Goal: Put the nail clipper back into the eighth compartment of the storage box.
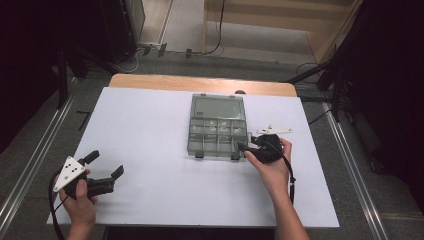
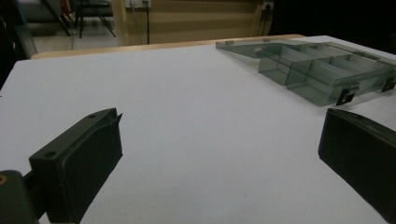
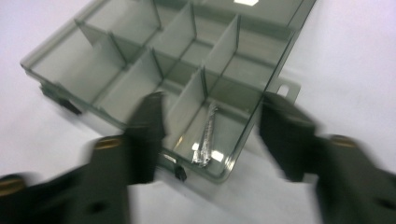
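Observation:
A smoky clear organizer box lies open in the middle of the white table cover, its lid folded flat toward the far side. My right gripper hovers at the box's near right corner. In the right gripper view its jaws stand apart over a corner compartment where a small shiny metal piece lies loose, with neither jaw touching it. Dividers split the box into several cells. My left gripper rests open at the near left, far from the box, with nothing between its jaws.
The white cover spans the table, with a wooden edge showing at the back. Two black latches stick out from the box's near side. Metal rails and cables run along the floor on both sides.

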Tool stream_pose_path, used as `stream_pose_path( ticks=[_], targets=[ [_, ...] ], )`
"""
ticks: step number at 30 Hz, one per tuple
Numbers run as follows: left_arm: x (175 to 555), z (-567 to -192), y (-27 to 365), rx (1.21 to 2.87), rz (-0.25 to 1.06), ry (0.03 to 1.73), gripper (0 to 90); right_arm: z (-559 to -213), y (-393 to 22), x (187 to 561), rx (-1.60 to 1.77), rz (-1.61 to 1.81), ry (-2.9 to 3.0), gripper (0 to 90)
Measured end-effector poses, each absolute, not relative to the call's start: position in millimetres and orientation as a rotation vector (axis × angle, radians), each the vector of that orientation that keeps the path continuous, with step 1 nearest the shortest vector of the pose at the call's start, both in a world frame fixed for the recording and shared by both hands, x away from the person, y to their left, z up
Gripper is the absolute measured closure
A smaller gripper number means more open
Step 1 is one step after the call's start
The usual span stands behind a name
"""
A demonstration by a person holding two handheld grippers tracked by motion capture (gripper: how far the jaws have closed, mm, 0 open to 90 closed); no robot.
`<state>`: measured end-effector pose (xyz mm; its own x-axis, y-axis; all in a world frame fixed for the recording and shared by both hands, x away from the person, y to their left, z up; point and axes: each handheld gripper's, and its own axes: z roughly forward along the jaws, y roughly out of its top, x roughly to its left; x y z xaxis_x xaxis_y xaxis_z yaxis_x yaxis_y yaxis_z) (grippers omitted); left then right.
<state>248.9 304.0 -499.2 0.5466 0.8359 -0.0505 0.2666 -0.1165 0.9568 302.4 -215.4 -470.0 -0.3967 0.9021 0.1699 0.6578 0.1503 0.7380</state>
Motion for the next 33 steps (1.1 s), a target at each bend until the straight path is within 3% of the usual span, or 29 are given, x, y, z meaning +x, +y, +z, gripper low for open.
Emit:
stream_pose_path(
  ticks=[1,2,6,33],
  targets=[
    [248.9,-499.2,303.9,1.664,0.634,0.940,0.0,-469.2,-216.1,301.6,1.501,1.116,2.111,14.9],
    [248.9,-499.2,303.9,1.664,0.634,0.940,0.0,-468.1,-217.3,300.2,1.499,1.140,2.092,9.9],
    [248.9,-499.2,303.9,1.664,0.634,0.941,0.0,-465.2,-221.5,294.4,1.480,1.199,2.041,0.6],
    [248.7,-499.2,303.2,1.667,0.637,0.941,0.0,-468.3,-271.7,242.3,1.400,1.334,1.810,0.0]
  ],
)
